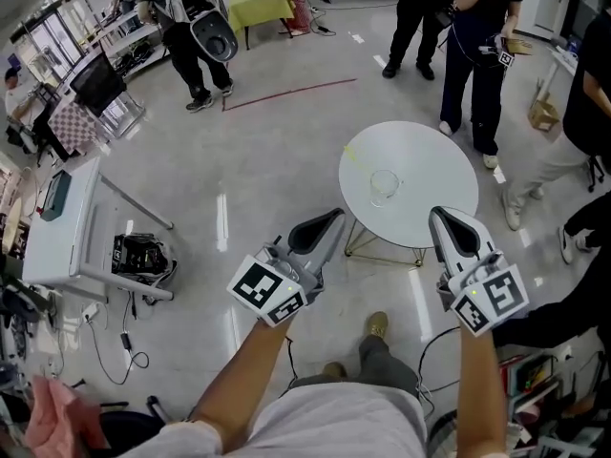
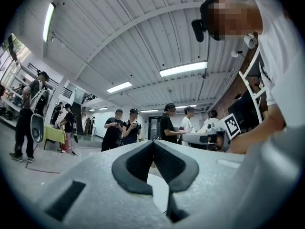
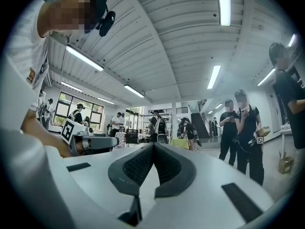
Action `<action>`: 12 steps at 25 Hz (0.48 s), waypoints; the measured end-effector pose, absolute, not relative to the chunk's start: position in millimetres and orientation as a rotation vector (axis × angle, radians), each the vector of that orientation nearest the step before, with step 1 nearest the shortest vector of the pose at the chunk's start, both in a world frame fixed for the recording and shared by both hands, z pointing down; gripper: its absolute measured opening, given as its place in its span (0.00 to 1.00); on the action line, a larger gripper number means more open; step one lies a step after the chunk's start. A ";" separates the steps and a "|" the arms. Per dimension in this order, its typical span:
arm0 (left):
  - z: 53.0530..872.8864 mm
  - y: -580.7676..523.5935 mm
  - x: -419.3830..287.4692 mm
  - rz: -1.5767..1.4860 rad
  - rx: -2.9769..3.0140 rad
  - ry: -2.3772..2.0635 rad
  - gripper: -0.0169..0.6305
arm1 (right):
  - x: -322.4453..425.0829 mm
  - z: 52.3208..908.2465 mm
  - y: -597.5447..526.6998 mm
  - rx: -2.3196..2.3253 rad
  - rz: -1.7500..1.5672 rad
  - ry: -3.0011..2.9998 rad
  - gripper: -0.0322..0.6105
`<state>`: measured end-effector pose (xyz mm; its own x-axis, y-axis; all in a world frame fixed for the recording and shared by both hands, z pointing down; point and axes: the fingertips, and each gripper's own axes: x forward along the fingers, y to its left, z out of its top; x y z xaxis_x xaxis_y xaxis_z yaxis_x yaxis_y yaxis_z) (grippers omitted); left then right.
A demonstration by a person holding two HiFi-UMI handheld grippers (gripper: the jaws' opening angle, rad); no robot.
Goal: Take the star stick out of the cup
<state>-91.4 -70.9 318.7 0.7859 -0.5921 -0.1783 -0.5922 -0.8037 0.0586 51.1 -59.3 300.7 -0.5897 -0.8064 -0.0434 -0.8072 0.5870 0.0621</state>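
A clear glass cup (image 1: 384, 187) stands near the middle of the round white table (image 1: 449, 160). I cannot make out a stick in it. A small yellowish thing (image 1: 350, 153) lies by the table's far left rim, too small to identify. My left gripper (image 1: 327, 222) hangs over the floor short of the table's near left edge, shut and empty. My right gripper (image 1: 447, 219) hovers over the near right edge, also shut and empty. In both gripper views the pads meet with nothing between them, the left gripper (image 2: 153, 142) and right gripper (image 3: 153, 144) pointing up at the room.
Several people stand beyond the table at the back right (image 1: 482, 36) and far left (image 1: 186, 27). A white cart (image 1: 57, 227) with cables around it is at the left. A red line (image 1: 286, 92) marks the floor.
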 end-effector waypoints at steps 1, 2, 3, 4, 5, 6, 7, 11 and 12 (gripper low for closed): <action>320.3 -78.0 -86.9 0.293 -2.967 0.989 0.05 | 54.8 302.7 -67.1 -1.414 0.123 2.796 0.07; 322.2 -85.4 -82.0 0.288 -2.966 0.994 0.05 | 59.1 304.7 -75.3 -1.409 0.127 2.801 0.07; 324.5 -93.0 -77.0 0.281 -2.965 0.999 0.05 | 63.4 306.7 -83.9 -1.403 0.128 2.805 0.07; 326.8 -100.6 -72.4 0.272 -2.964 1.007 0.05 | 67.7 308.1 -92.7 -1.395 0.127 2.810 0.07; 328.7 -108.2 -68.0 0.261 -2.964 1.018 0.05 | 72.0 308.6 -101.6 -1.386 0.126 2.815 0.07; 329.9 -115.6 -63.4 0.249 -2.964 1.030 0.05 | 76.5 308.2 -110.2 -1.376 0.127 2.820 0.07; 330.3 -122.3 -58.5 0.239 -2.964 1.041 0.05 | 81.2 307.2 -118.3 -1.368 0.128 2.827 0.07; 328.1 -144.4 -36.0 0.191 -2.960 1.079 0.05 | 102.7 301.0 -146.1 -1.336 0.130 2.853 0.07; 330.2 -149.2 -32.8 0.179 -2.960 1.092 0.05 | 106.4 301.6 -152.7 -1.327 0.128 2.858 0.07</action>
